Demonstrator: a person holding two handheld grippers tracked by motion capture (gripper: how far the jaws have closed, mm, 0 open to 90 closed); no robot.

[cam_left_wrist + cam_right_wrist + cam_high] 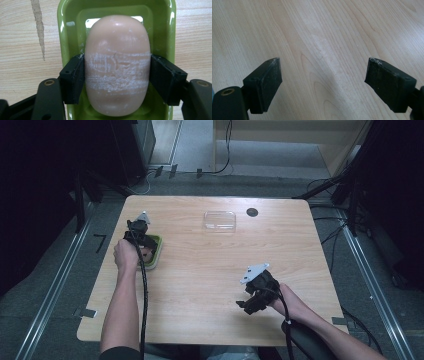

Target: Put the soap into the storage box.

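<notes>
Clearly, the soap is clamped across its middle by the left gripper, one black pad pressed flat on each long side, so that the bar is squeezed where it is narrowest and least likely to slip out forwards or backwards. It lies in the green dish, lengthways along the hollow, and whether it is already lifted clear of the dish floor cannot be told. White scuffed bands are seen round the soap just where the pads bite, which suggests a soft surface that is easily marked by a firm hold. In the high view the dish is found near the left edge of the table, with the left gripper held steeply over it so the bar can be reached from above. A clear lid and a dark cap are left apart at the far side. The right gripper is kept idle over bare wood near the front, jaws wide apart with nothing between them, out of the other hand's way.
</notes>
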